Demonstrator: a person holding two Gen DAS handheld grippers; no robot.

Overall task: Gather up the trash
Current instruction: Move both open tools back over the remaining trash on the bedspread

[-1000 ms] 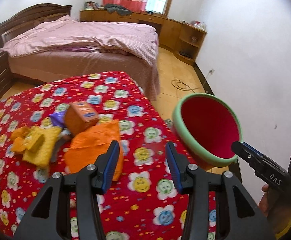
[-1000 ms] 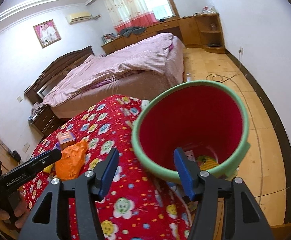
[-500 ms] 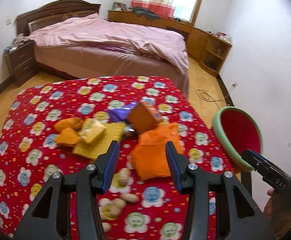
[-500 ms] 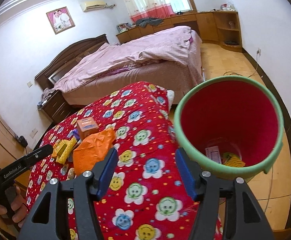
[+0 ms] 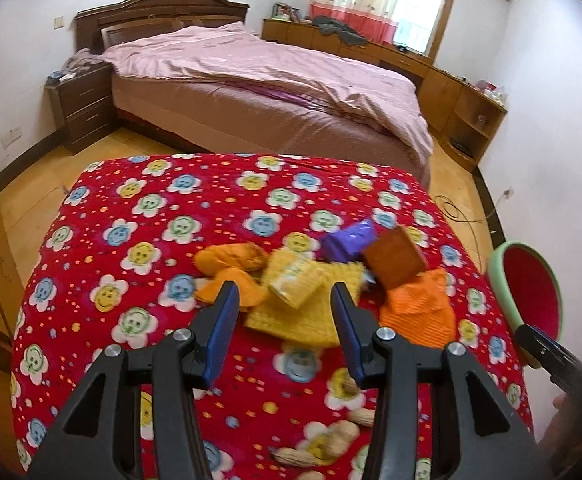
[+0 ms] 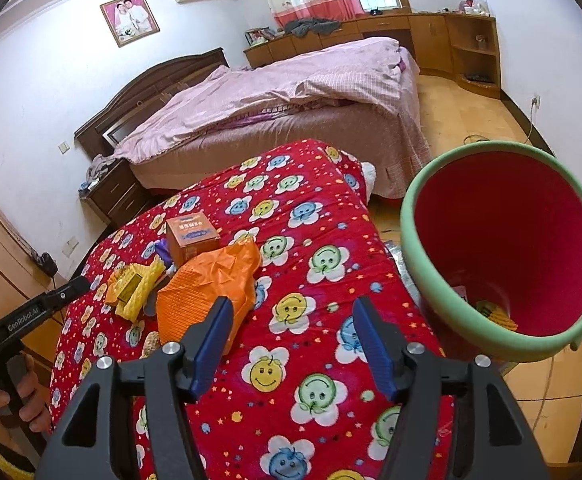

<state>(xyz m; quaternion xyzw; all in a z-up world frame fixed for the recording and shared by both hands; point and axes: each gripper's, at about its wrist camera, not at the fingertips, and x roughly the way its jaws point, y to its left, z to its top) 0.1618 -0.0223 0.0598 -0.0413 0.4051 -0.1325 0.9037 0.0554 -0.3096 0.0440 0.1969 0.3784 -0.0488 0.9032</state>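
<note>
A pile of trash lies on a counter (image 5: 179, 208) covered in a red flowered cloth: a yellow wrapper (image 5: 295, 300), orange crumpled bags (image 5: 417, 304), a brown box (image 5: 395, 262), a purple wrapper (image 5: 349, 238) and peanuts (image 5: 331, 436) near the front edge. The left gripper (image 5: 285, 328) hovers above the yellow wrapper, half open and empty. The right gripper (image 6: 291, 344), its jaws just opening wider with nothing between them, hangs over the cloth between the orange bag and a red bin with a green rim (image 6: 503, 336) beside the counter.
</note>
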